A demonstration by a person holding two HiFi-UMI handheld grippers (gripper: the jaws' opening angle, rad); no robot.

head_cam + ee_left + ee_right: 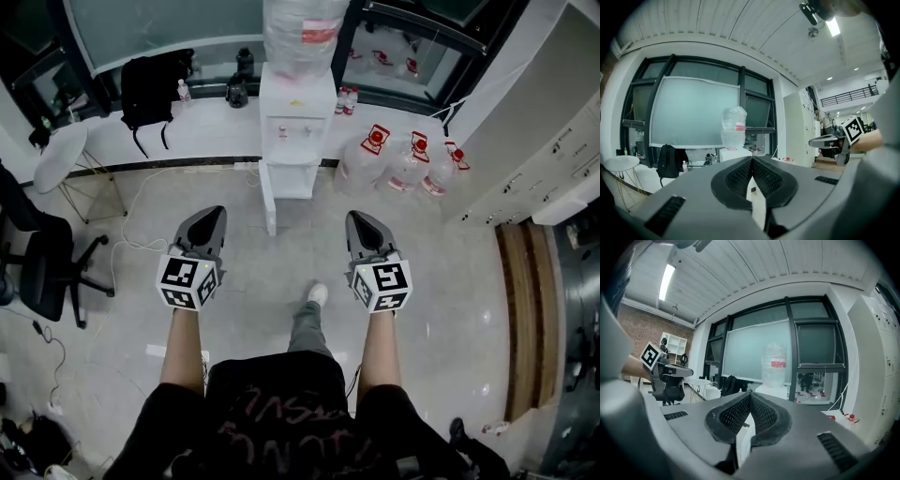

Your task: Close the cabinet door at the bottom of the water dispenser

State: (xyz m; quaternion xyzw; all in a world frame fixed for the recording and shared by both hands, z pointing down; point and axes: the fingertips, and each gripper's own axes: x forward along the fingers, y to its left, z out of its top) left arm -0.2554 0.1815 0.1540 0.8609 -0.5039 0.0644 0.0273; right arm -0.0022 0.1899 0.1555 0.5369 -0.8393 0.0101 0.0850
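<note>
The white water dispenser (296,117) stands against the window ledge with a clear bottle (302,33) on top. Its bottom cabinet door (268,202) is swung open toward me on the left side. My left gripper (208,217) hovers over the floor just left of the door's edge, apart from it, jaws shut and empty. The right gripper (361,223) is level with it to the right of the dispenser, also shut and empty. The left gripper view shows closed pads (752,158) below the dispenser (733,152). In the right gripper view the pads (750,394) meet under the bottle (774,364).
Several spare water jugs (403,164) sit on the floor right of the dispenser. A black backpack (155,89) rests on the ledge, with a round white table (58,155) and an office chair (47,267) at the left. White cabinets (544,141) line the right side.
</note>
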